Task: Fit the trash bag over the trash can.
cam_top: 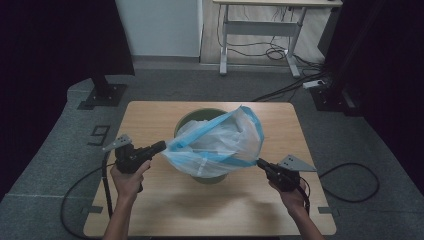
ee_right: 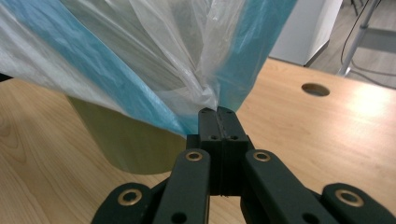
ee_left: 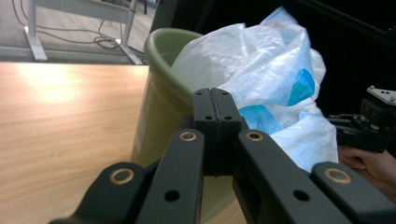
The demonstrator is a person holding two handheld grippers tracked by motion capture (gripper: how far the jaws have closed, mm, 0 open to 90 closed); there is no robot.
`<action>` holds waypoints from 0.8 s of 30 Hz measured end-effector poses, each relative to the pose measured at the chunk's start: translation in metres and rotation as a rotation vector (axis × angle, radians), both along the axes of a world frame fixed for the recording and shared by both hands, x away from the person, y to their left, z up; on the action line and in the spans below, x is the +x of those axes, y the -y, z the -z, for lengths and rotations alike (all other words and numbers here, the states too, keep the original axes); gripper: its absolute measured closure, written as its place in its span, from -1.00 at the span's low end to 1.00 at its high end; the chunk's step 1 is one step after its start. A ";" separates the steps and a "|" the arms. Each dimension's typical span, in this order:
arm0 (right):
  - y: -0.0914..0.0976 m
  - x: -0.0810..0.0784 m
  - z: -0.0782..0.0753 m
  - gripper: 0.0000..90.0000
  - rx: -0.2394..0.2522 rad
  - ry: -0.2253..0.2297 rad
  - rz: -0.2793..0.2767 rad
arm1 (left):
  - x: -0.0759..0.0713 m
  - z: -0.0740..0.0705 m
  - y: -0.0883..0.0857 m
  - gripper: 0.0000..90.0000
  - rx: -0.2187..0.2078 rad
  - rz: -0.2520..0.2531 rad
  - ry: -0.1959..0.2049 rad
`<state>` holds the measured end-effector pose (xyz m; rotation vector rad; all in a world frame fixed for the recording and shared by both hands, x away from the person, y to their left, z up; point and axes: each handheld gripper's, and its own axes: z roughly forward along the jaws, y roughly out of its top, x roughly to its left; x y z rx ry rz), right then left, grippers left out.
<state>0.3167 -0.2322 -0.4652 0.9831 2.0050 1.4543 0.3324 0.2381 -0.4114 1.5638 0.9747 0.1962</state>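
A green bin (cam_top: 192, 119) stands upright mid-table, and a white plastic bag with blue stripes (cam_top: 220, 142) is stretched across its mouth. At the bag's left corner my left gripper (cam_top: 161, 146) is shut on the plastic, jaws pressed together. My right gripper (cam_top: 260, 163) is shut on the bag's right corner. In the left gripper view the bag (ee_left: 261, 74) billows behind the shut jaws beside the bin's rim (ee_left: 164, 56), and the other gripper (ee_left: 369, 128) sits far right. In the right gripper view, gathered bag plastic (ee_right: 187, 70) runs into the jaws (ee_right: 217, 112) above the bin's wall (ee_right: 126, 140).
The wooden table (cam_top: 150, 210) has a round cable hole (ee_right: 315, 89) near the right gripper. Cables trail off both grippers to the grey floor. A white desk frame (cam_top: 260, 30) and black stands sit beyond the table.
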 end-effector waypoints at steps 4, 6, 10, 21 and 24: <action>-0.005 0.005 0.006 0.98 -0.007 -0.018 -0.008 | 0.001 0.009 -0.001 1.00 0.011 0.006 -0.012; -0.008 0.006 0.008 0.98 -0.015 -0.026 -0.015 | 0.001 0.014 -0.003 1.00 0.006 0.007 -0.021; -0.011 0.006 0.015 0.98 -0.029 -0.049 -0.037 | -0.002 0.020 -0.010 1.00 -0.002 -0.001 -0.029; -0.010 0.018 0.023 0.98 -0.031 -0.079 -0.022 | 0.008 0.031 -0.020 1.00 -0.009 -0.035 -0.066; -0.010 0.021 0.020 0.97 -0.015 -0.070 -0.007 | 0.008 0.028 -0.017 1.00 -0.010 -0.023 -0.044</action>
